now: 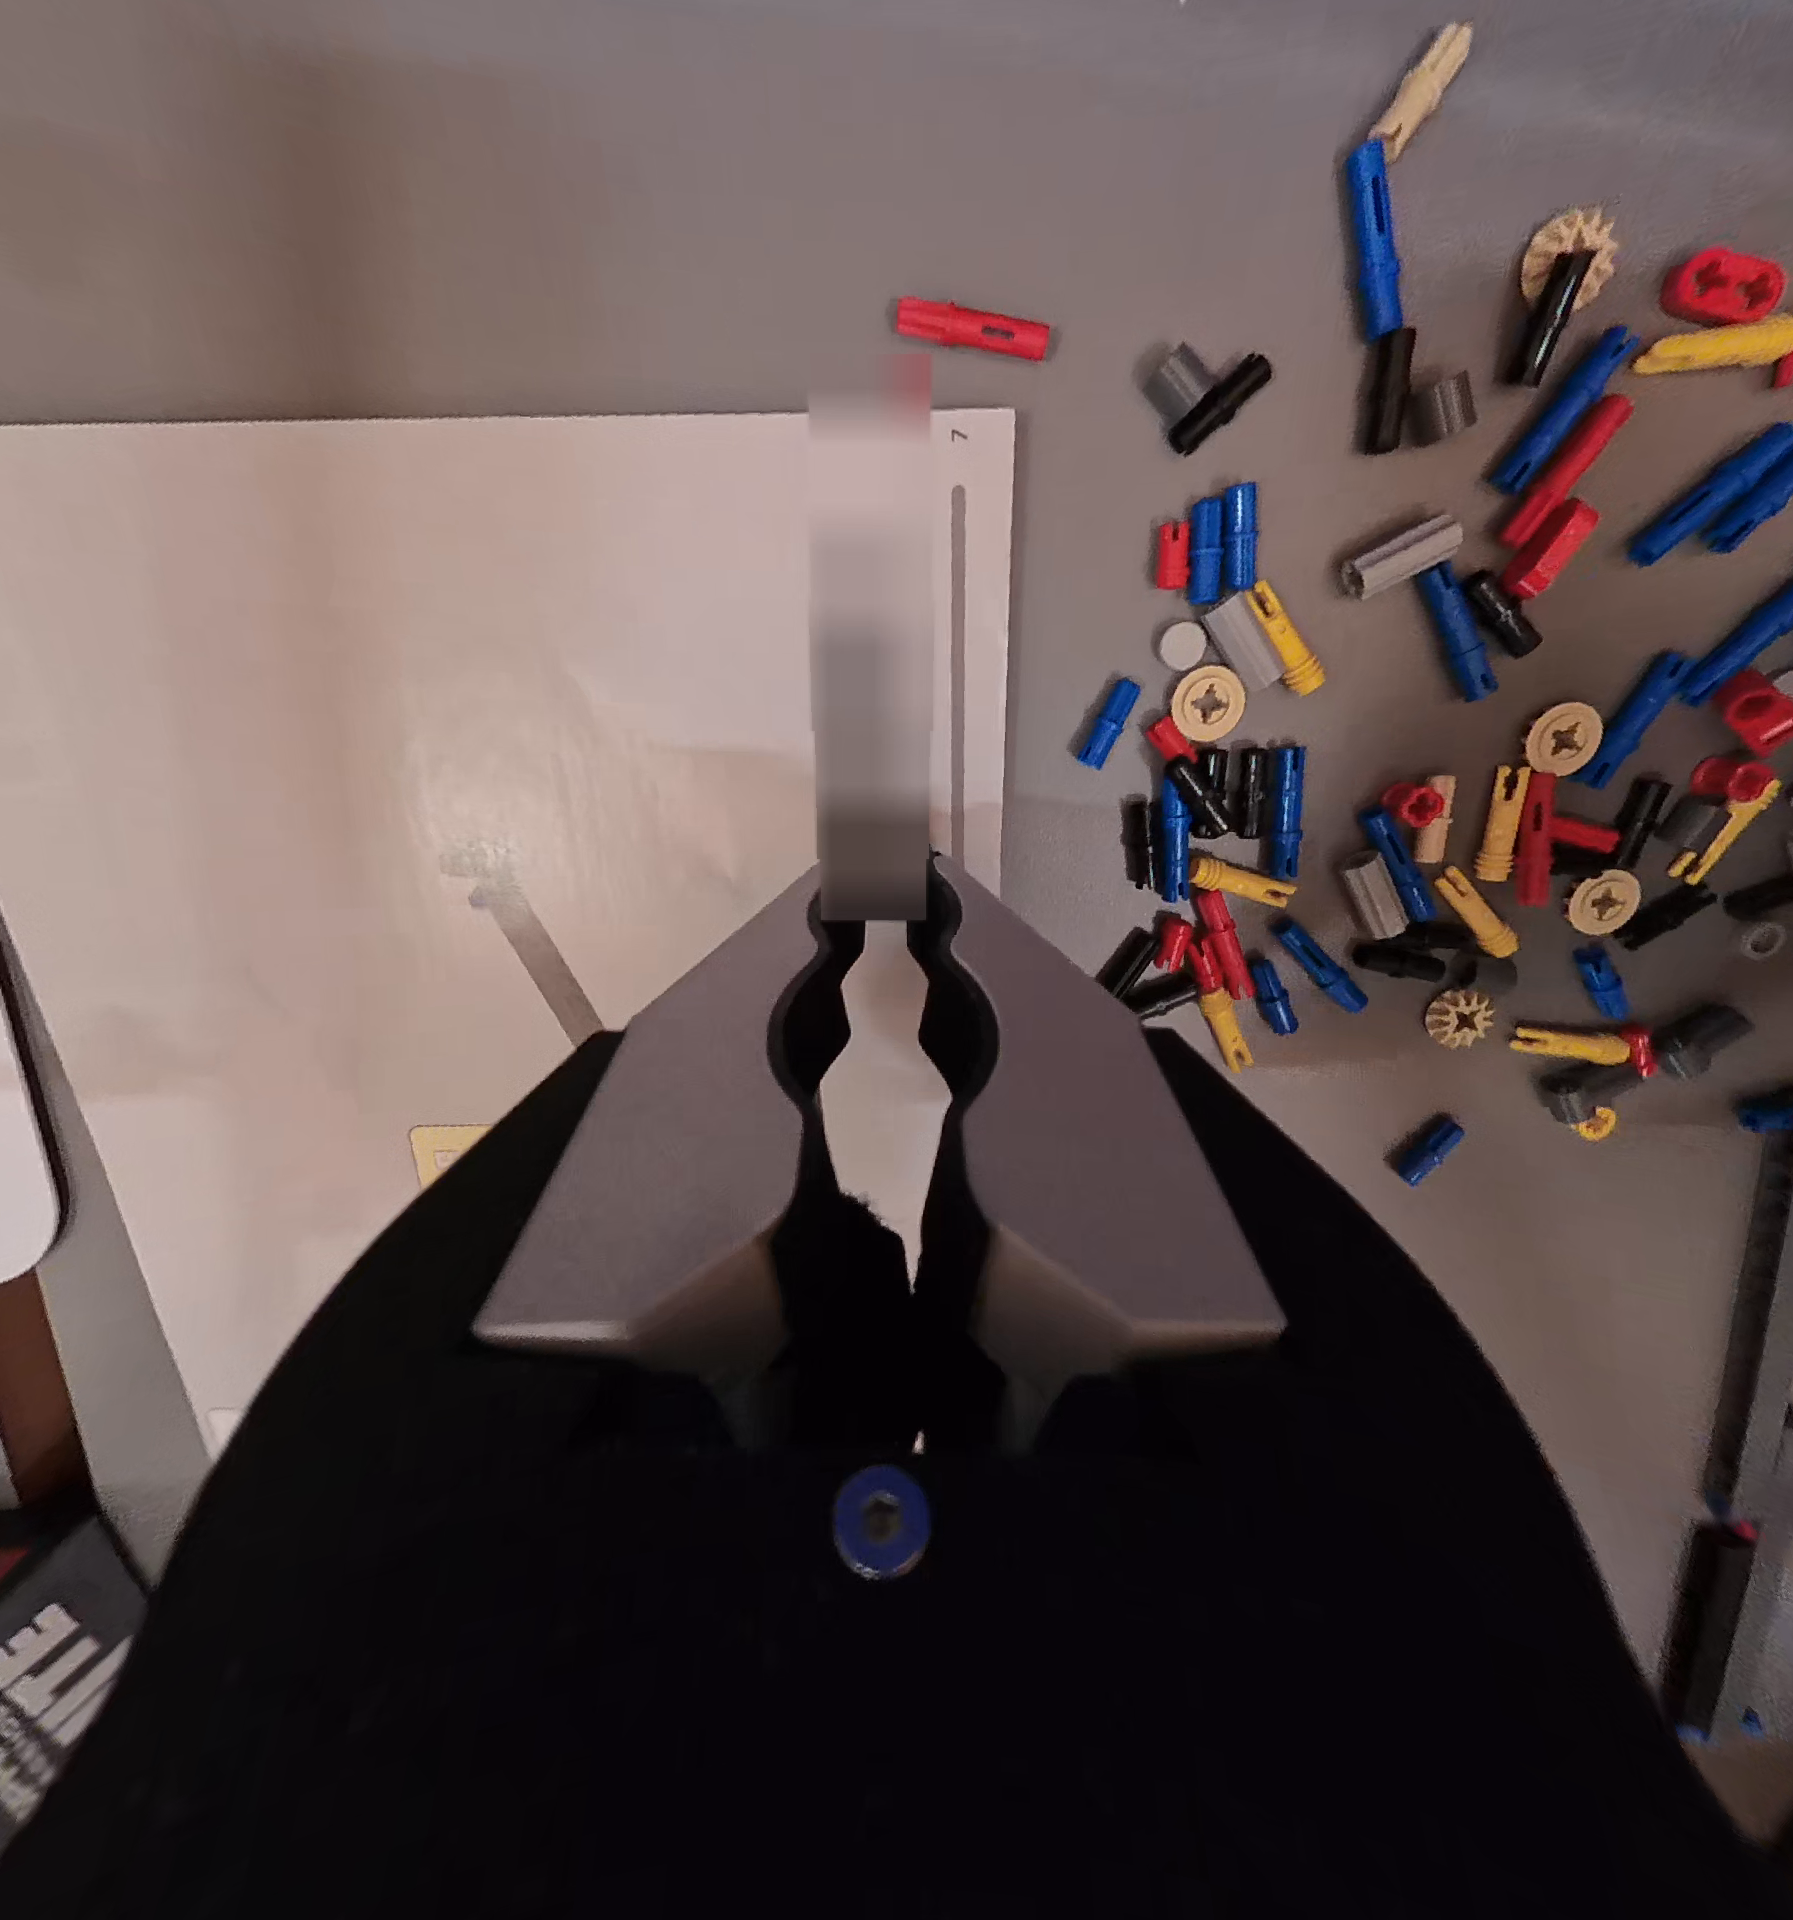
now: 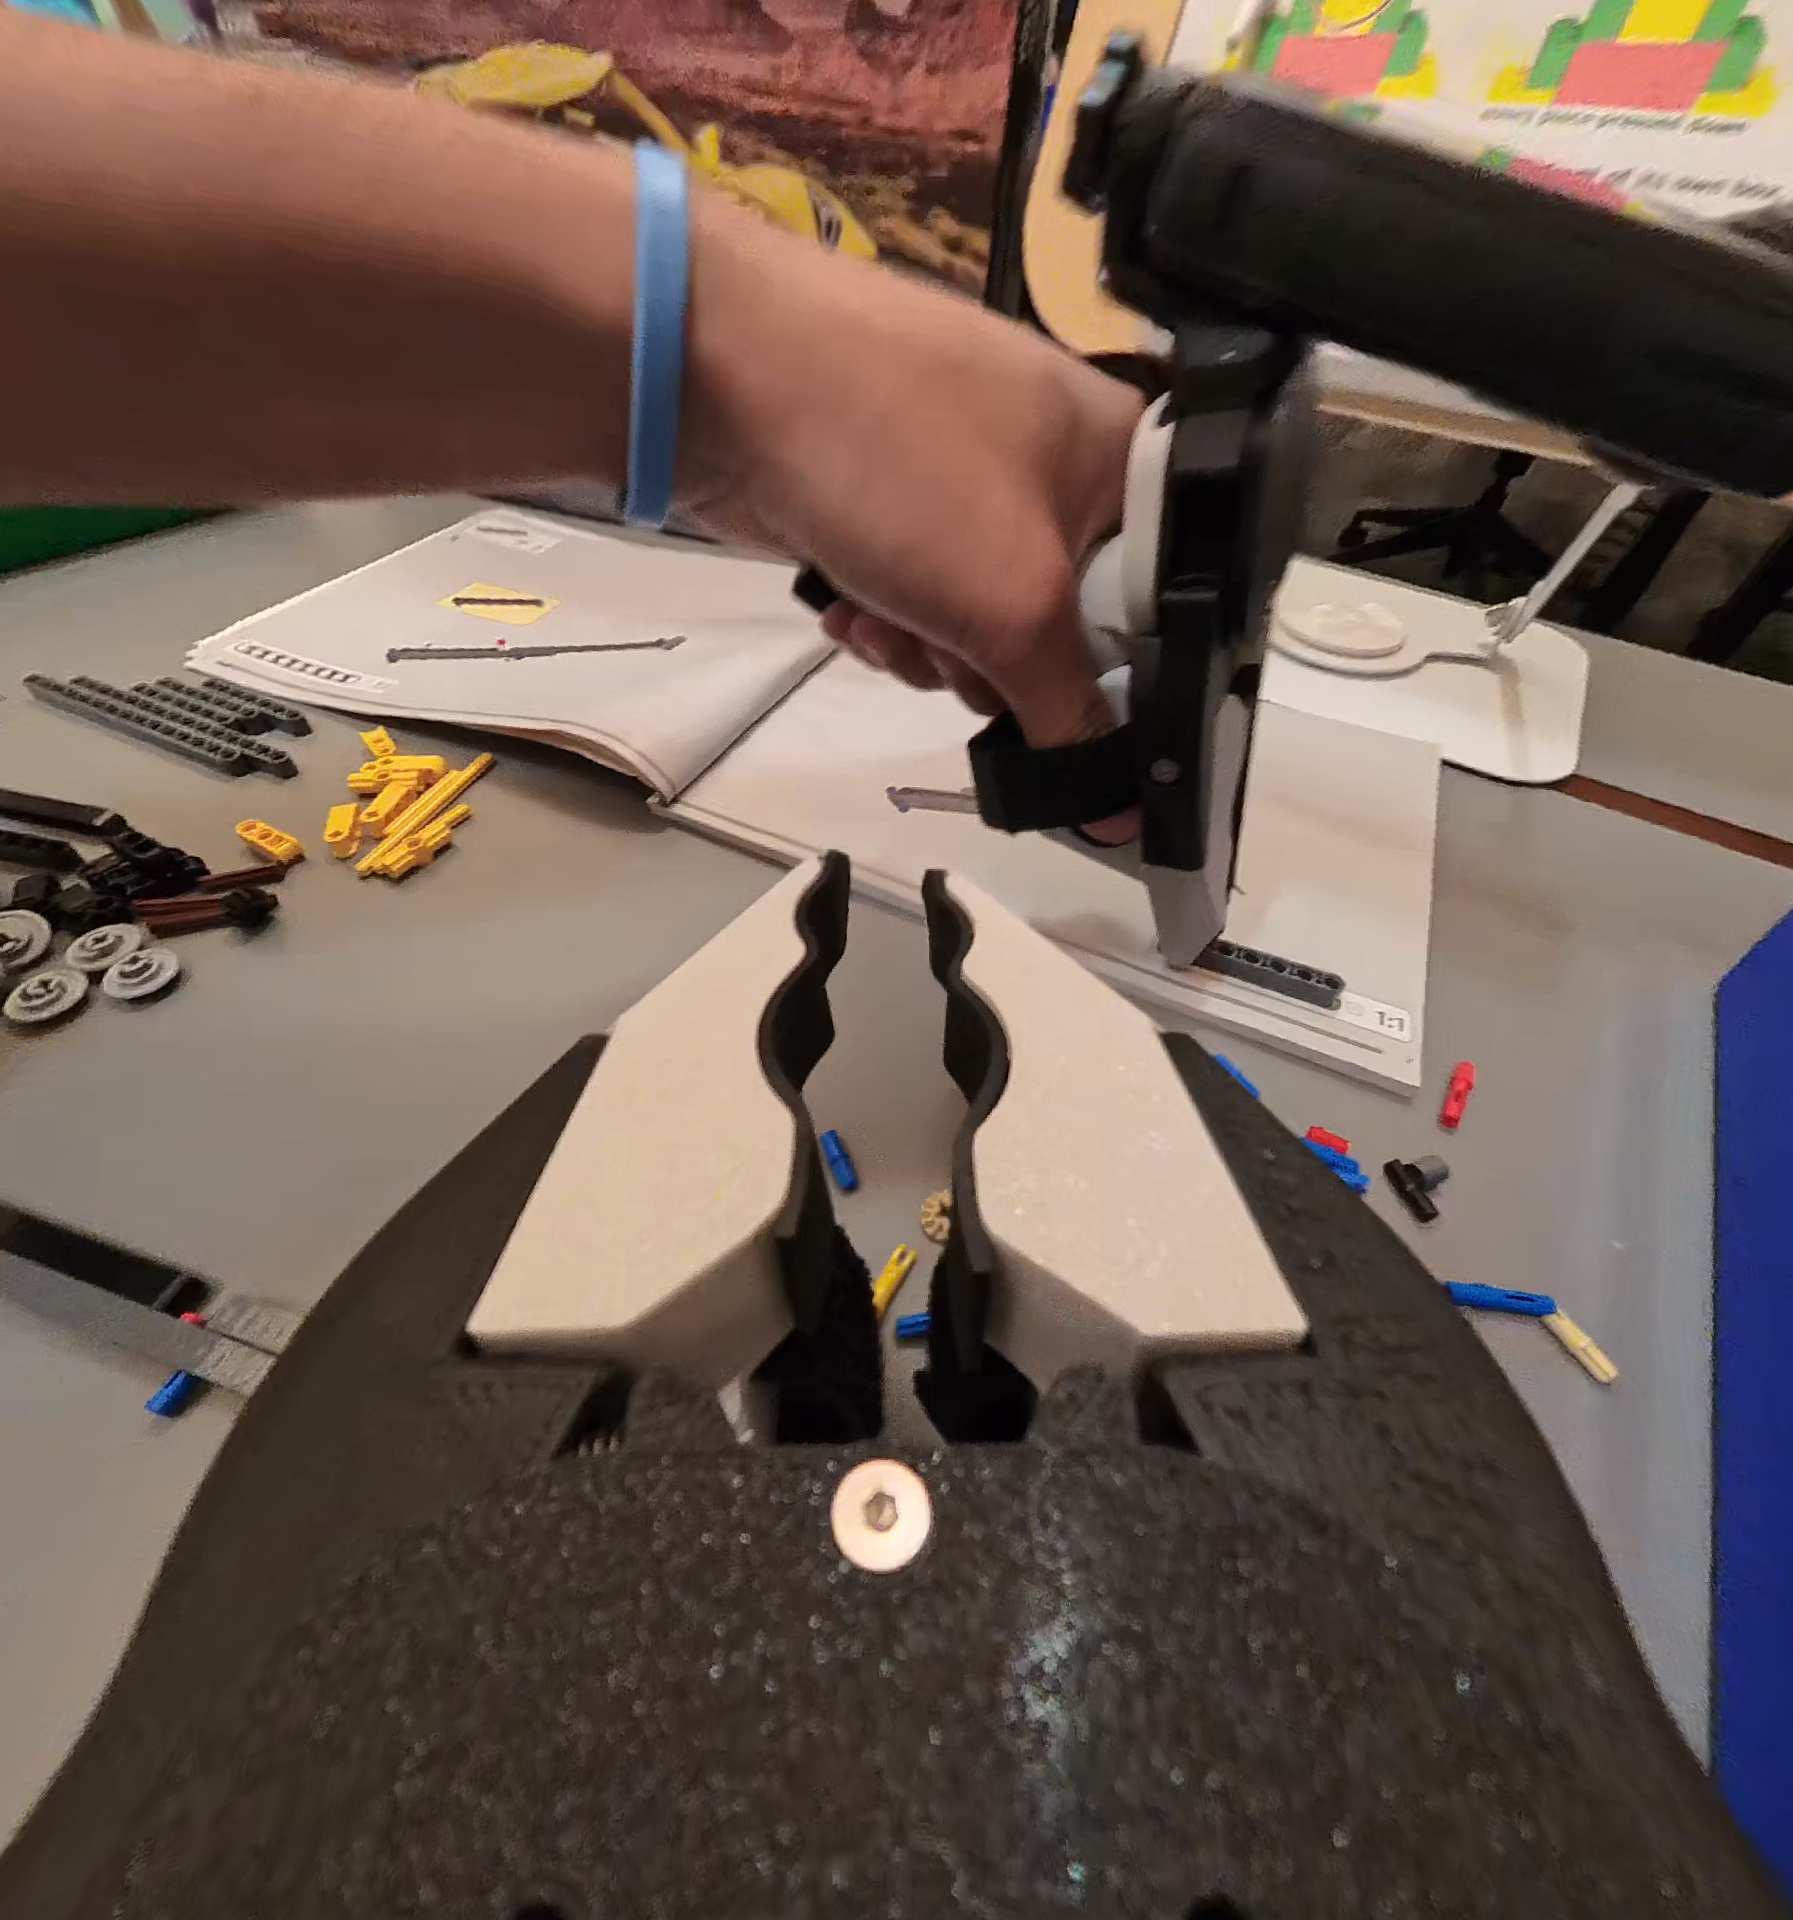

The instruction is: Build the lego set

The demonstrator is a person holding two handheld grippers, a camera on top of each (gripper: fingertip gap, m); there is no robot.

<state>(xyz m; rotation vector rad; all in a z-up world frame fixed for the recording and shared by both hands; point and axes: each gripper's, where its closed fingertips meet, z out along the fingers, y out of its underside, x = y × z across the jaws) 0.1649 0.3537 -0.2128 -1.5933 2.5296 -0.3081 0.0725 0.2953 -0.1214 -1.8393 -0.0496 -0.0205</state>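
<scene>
My left gripper [image 1: 876,896] is shut on the end of a dark grey holed beam [image 1: 869,878] that points away over the open instruction booklet [image 1: 352,675]. In the right wrist view a hand holds this gripper [image 2: 1188,951] tips-down, and the beam [image 2: 1287,979] lies flat on the booklet page [image 2: 1318,831] near its front edge. My right gripper [image 2: 881,878] is open and empty, above the grey table in front of the booklet. A heap of small pins and connectors [image 1: 1494,727] in blue, red, yellow, black and grey lies to the right of the booklet.
A lone red pin [image 1: 970,327] lies beyond the booklet. Long dark beams [image 2: 165,717], yellow pieces [image 2: 404,800] and grey discs [image 2: 71,966] lie at the left. A long grey and black assembly [image 2: 92,1268] lies near left. A blue object [image 2: 1785,1351] stands at the right edge. My right fingertips sit around 15 cm from my left ones.
</scene>
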